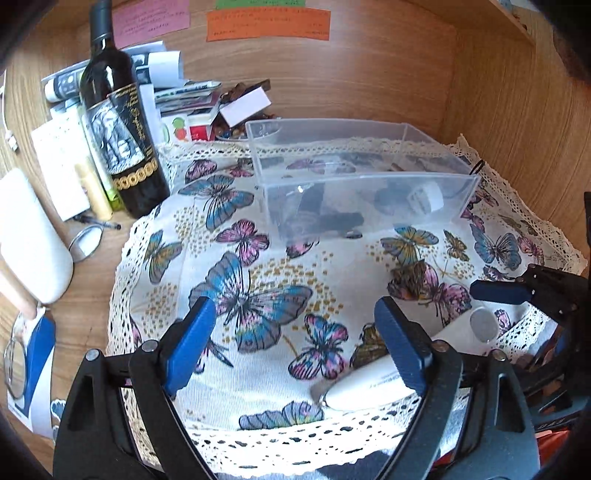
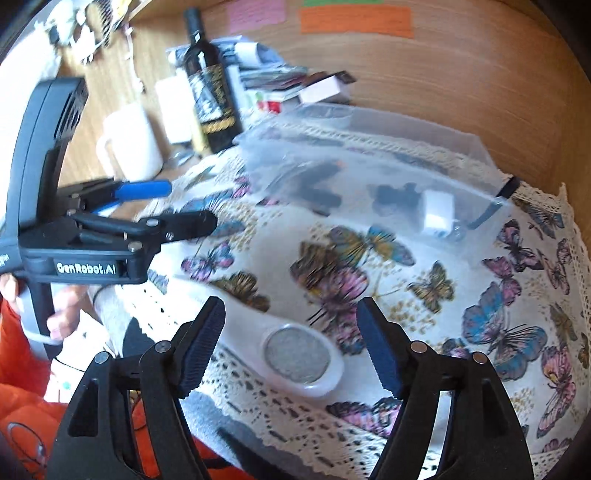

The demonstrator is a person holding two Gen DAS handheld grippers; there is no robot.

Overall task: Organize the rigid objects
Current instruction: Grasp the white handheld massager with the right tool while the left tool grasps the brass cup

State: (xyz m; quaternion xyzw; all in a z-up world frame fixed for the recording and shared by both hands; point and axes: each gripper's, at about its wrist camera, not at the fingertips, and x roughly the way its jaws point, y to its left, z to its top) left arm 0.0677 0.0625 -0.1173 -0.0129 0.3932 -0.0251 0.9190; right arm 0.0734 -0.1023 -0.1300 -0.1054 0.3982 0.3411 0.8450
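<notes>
Both grippers stand open and empty: the left gripper (image 1: 295,343) and the right gripper (image 2: 291,343) hover over the butterfly cloth (image 1: 258,258). Between the right gripper's fingers lies a white device (image 2: 295,354), well short of the clear box (image 1: 362,177).

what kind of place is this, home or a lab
Most likely a home desk nook: a wine bottle beside piled papers, a butterfly-print lace cloth under a clear plastic bin, and wood-panel walls with coloured notes.
</notes>
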